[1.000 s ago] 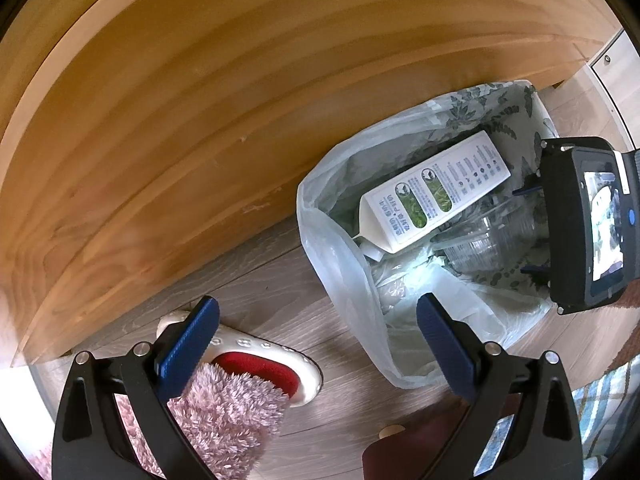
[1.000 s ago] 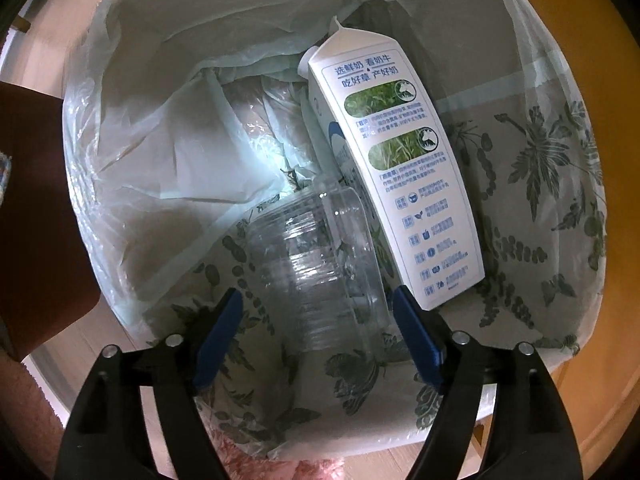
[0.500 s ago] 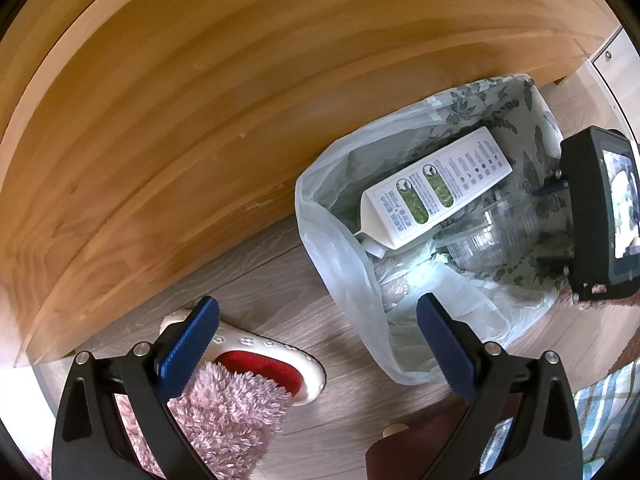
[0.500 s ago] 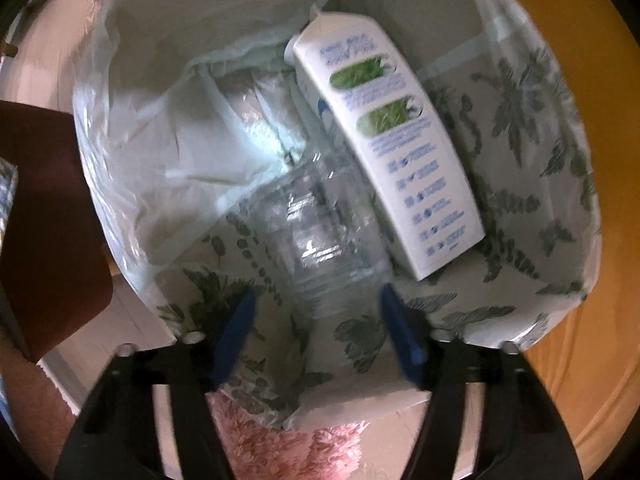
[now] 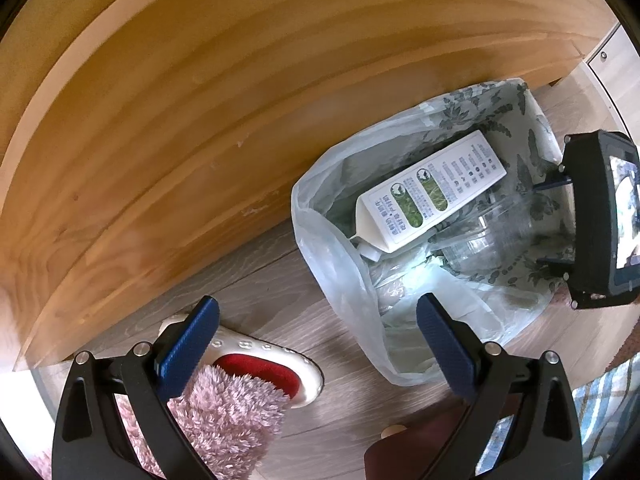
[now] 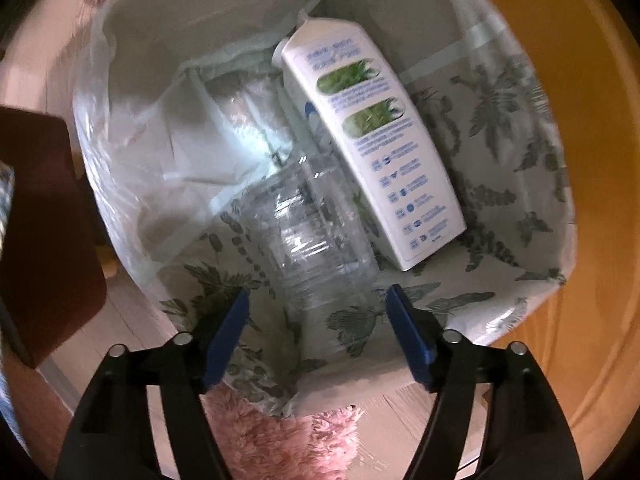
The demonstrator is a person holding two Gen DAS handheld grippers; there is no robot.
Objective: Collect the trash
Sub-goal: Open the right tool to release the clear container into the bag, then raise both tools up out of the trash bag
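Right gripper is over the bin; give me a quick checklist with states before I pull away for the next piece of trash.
1. Clear plastic bottle inside the leaf-patterned bin: ok.
2. White milk carton inside the bin, leaning over the bottle: ok.
3. Right gripper jaws opening, nothing between the pads: ok.
4. Left gripper open and empty above the wood-look floor: ok.
5. Translucent bag liner seated on the rim: not ok, sagging on one side.
6. More trash in reach: cannot tell.

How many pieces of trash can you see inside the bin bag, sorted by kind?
Milk carton: 1
Clear plastic bottle: 1
Total: 2, both lying in the bin bag; anything beneath them is hidden.
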